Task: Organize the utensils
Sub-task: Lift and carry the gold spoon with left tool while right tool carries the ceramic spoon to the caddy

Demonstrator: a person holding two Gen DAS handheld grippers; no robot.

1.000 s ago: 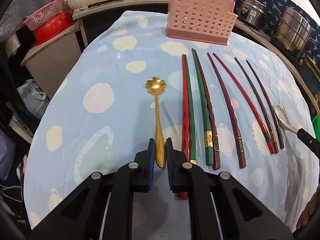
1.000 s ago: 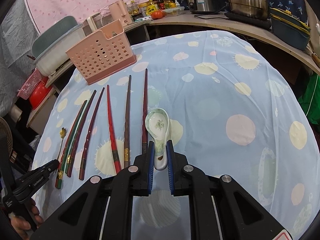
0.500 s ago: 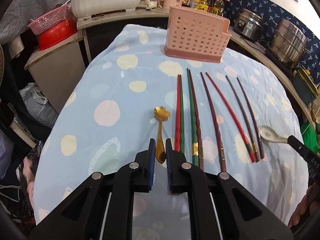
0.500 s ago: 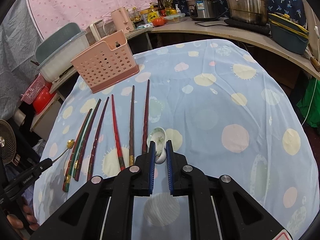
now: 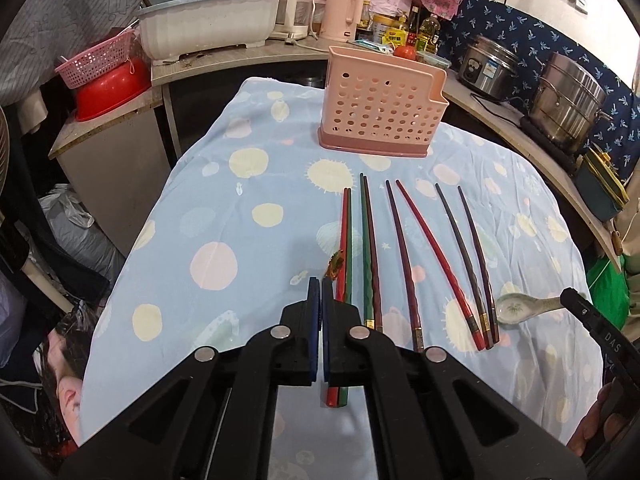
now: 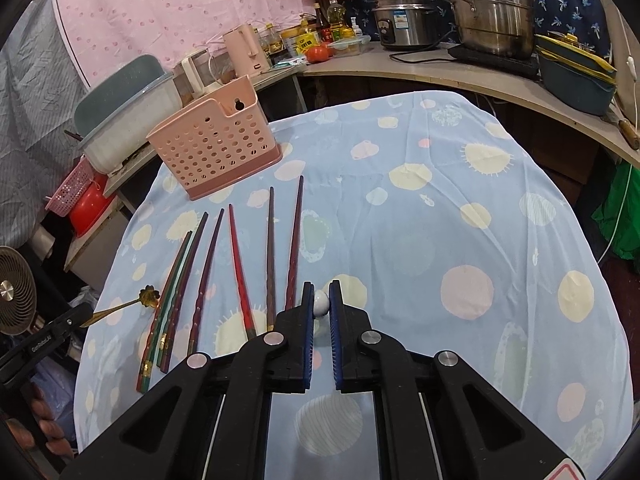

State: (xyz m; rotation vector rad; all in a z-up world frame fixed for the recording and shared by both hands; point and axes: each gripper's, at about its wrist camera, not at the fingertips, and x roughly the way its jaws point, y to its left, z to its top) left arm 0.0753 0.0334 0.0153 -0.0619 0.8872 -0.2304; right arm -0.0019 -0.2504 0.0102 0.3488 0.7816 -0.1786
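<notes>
My left gripper [image 5: 321, 280] is shut on the handle of a gold flower-headed spoon [image 5: 336, 263], held above the table; the spoon also shows in the right wrist view [image 6: 149, 297]. My right gripper [image 6: 321, 285] is shut on a white ceramic spoon [image 6: 321, 304], whose bowl shows in the left wrist view [image 5: 514, 309]. Several chopsticks, red, green and dark brown [image 5: 404, 256], lie side by side on the blue spotted tablecloth [image 5: 248, 216]. A pink perforated utensil holder [image 5: 380, 104] stands upright at the far end; it also shows in the right wrist view [image 6: 216, 144].
A curved counter behind the table holds steel pots [image 6: 492, 8], a rice cooker [image 5: 488, 66], kettles and bottles. A white tub [image 5: 208, 28] and a red bowl with a pink basket [image 5: 108, 76] sit at the left. A fan [image 6: 16, 296] stands low at the left.
Both grippers have risen away from the table, each lifting its spoon off the cloth. The chopsticks and holder have not moved.
</notes>
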